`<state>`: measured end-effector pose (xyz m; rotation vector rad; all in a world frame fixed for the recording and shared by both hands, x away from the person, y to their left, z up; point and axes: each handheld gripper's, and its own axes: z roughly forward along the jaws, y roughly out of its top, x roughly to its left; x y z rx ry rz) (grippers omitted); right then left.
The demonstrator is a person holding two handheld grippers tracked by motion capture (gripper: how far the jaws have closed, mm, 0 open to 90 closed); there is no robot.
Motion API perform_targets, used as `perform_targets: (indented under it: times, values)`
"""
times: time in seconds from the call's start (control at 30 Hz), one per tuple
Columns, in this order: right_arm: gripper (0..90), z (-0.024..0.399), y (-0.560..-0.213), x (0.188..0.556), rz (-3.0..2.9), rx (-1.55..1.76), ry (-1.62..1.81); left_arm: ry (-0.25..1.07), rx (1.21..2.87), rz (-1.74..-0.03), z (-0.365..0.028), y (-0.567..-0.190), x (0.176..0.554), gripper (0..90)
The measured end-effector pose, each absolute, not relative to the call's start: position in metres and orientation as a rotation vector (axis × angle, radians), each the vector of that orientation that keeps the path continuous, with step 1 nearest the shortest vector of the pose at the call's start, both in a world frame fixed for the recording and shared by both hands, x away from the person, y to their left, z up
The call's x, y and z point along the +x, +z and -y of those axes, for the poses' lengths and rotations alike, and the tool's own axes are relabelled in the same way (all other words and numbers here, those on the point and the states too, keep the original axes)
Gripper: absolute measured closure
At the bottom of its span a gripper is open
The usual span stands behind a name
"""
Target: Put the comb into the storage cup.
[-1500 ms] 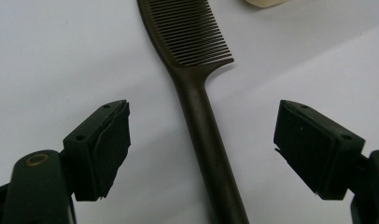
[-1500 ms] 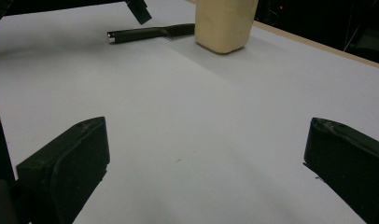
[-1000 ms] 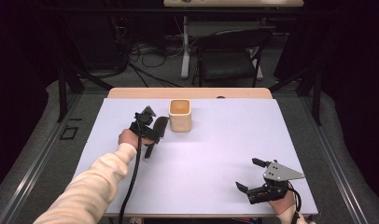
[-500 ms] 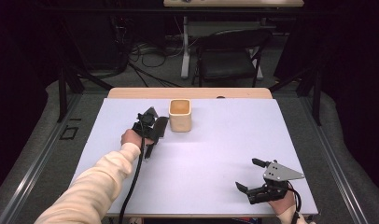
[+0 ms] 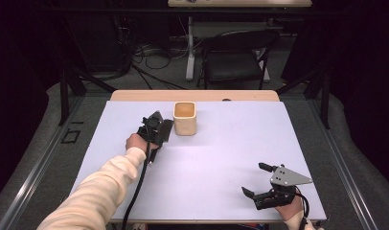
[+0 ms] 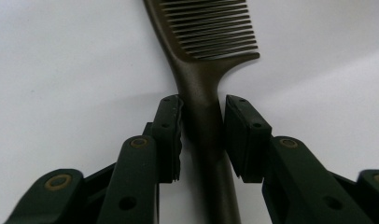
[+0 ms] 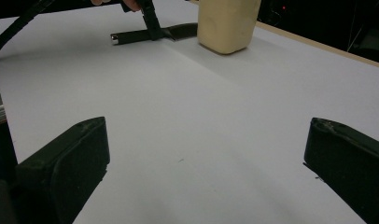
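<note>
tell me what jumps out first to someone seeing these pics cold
The left gripper draws the eye first: its jaws have just been closing around the handle of a dark comb lying flat on the white table, with slight gaps on both sides. Just beyond the comb stands a tan square cup near the table's far edge. The right gripper rests wide open at the near right corner.

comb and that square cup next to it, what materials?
Comb: likely moulded plastic, dark brown, smooth with a soft sheen on handle and teeth. Cup: pale beige, matte, rounded corners, thick walls; could be wood, ceramic or plastic, the look leaves it open.
</note>
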<state>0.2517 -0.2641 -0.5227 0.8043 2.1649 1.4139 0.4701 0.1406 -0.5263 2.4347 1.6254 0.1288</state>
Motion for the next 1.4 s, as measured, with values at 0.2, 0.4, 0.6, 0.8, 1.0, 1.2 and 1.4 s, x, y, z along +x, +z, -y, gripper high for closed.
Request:
perform_targets:
  times: [0.2,0.4,0.6,0.8,1.0,1.2,1.4]
  values:
    - [0.0,0.264,-0.523,0.252,-2.165,0.804,1.414,0.130,2.394,-1.659,-0.142,-0.527,0.469,71.6]
    - [0.0,0.264,-0.523,0.252,-2.162,0.805,1.416,0.121,2.338,-1.676,-0.149,-0.527,0.469,72.3]
    - [0.0,0.264,-0.523,0.252,-2.163,0.807,1.415,0.126,2.295,-1.672,-0.162,-0.522,0.468,72.3]
    - [0.0,0.264,-0.523,0.252,-2.164,0.806,1.413,0.137,2.251,-1.654,-0.173,-0.519,0.464,72.3]
    - [0.0,0.264,-0.523,0.252,-2.167,0.806,1.410,0.155,2.223,-1.616,-0.181,-0.517,0.457,72.3]
    - [0.0,0.264,-0.523,0.253,-2.166,0.808,1.408,0.190,2.190,-1.580,-0.187,-0.514,0.451,72.3]
    - [0.0,0.264,-0.524,0.253,-2.168,0.810,1.408,0.202,2.140,-1.557,-0.192,-0.507,0.445,72.3]
